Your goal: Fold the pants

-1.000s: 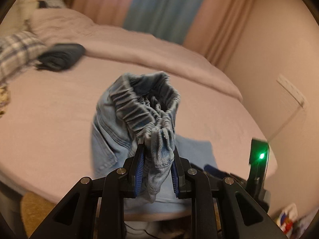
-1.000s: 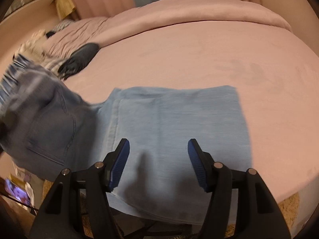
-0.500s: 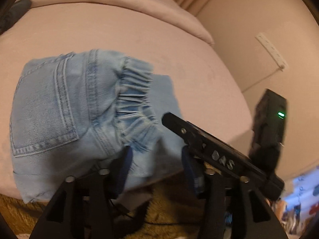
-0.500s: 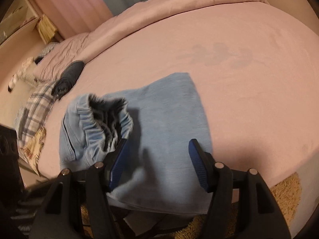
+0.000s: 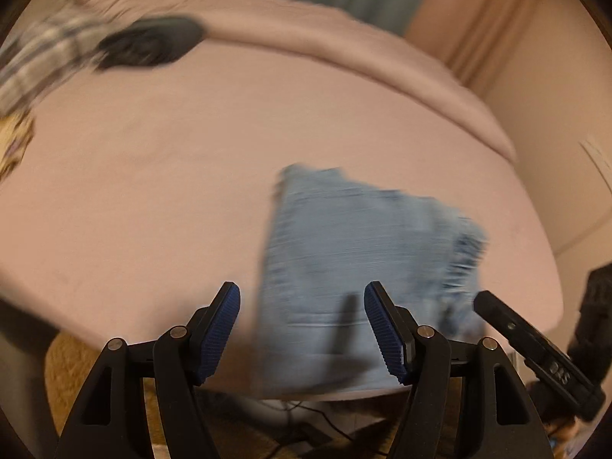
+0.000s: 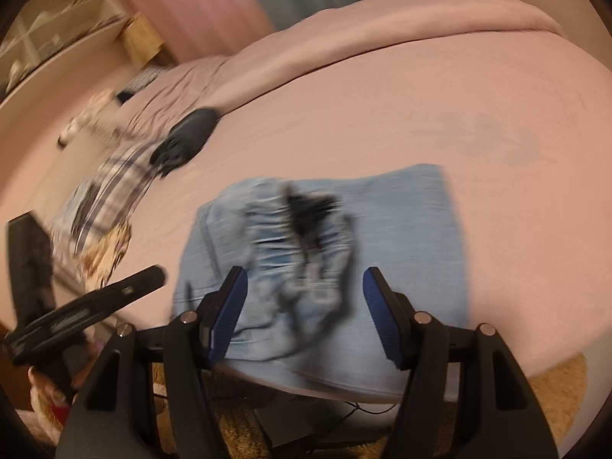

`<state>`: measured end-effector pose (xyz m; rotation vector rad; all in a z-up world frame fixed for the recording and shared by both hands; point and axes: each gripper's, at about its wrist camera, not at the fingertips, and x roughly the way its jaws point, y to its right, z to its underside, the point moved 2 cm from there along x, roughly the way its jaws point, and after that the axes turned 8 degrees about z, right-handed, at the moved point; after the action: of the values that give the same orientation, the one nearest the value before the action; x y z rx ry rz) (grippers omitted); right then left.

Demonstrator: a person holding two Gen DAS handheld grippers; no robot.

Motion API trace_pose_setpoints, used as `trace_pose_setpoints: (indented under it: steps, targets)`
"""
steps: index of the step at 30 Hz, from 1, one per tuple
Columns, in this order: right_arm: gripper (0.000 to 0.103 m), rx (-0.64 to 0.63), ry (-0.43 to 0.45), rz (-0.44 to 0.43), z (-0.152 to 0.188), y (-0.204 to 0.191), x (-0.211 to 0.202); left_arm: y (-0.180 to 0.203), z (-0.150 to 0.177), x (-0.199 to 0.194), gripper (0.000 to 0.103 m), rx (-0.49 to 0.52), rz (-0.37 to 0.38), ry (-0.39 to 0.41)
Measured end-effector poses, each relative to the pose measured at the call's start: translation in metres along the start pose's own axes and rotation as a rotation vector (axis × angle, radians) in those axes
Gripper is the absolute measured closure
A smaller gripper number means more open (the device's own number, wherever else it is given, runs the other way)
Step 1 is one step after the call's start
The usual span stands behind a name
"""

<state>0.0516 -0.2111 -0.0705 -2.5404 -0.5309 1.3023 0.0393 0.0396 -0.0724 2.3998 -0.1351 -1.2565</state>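
The pants (image 5: 355,267) are laid folded at the near edge of the bed (image 5: 153,191). Left gripper (image 5: 302,329) and right gripper (image 6: 304,306) are held apart, empty.

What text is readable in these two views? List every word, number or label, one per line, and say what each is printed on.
"DAS": pale raised letters on the black finger of the right claw, seen in the left wrist view; smeared, so the reading is uncertain.
Marking on the black finger of the left claw, seen in the right wrist view: too blurred to read.
Folded light blue denim pants: no label visible.
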Motion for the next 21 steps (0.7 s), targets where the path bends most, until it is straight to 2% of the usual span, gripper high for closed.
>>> trace_pose_setpoints:
  steps: [2, 5, 9, 13, 16, 17, 21]
  targets:
    - [0.039, -0.043, -0.007, 0.027, 0.002, -0.014, 0.012, -0.01, 0.002, 0.007, 0.036, -0.042, -0.021, -0.018]
    - [0.039, -0.126, 0.012, 0.129, 0.006, -0.029, 0.03, -0.023, 0.002, 0.01, 0.036, -0.068, -0.038, -0.033]
    - [0.039, -0.164, 0.016, 0.169, 0.006, -0.032, 0.044, -0.024, 0.006, 0.012, 0.036, -0.075, -0.031, -0.037]
    - [0.054, -0.224, 0.027, 0.217, 0.009, -0.029, 0.055, -0.022, 0.011, 0.01, 0.036, -0.072, -0.031, -0.04]
    - [0.066, -0.244, 0.055, 0.218, 0.008, -0.029, 0.046, -0.023, 0.012, 0.011, 0.036, -0.074, -0.02, -0.051]
    - [0.067, -0.247, 0.058, 0.222, 0.008, -0.03, 0.042, -0.025, 0.012, 0.011, 0.036, -0.076, -0.019, -0.055]
    - [0.06, -0.189, 0.027, 0.17, -0.003, -0.021, 0.023, -0.027, 0.013, 0.009, 0.036, -0.074, -0.025, -0.051]
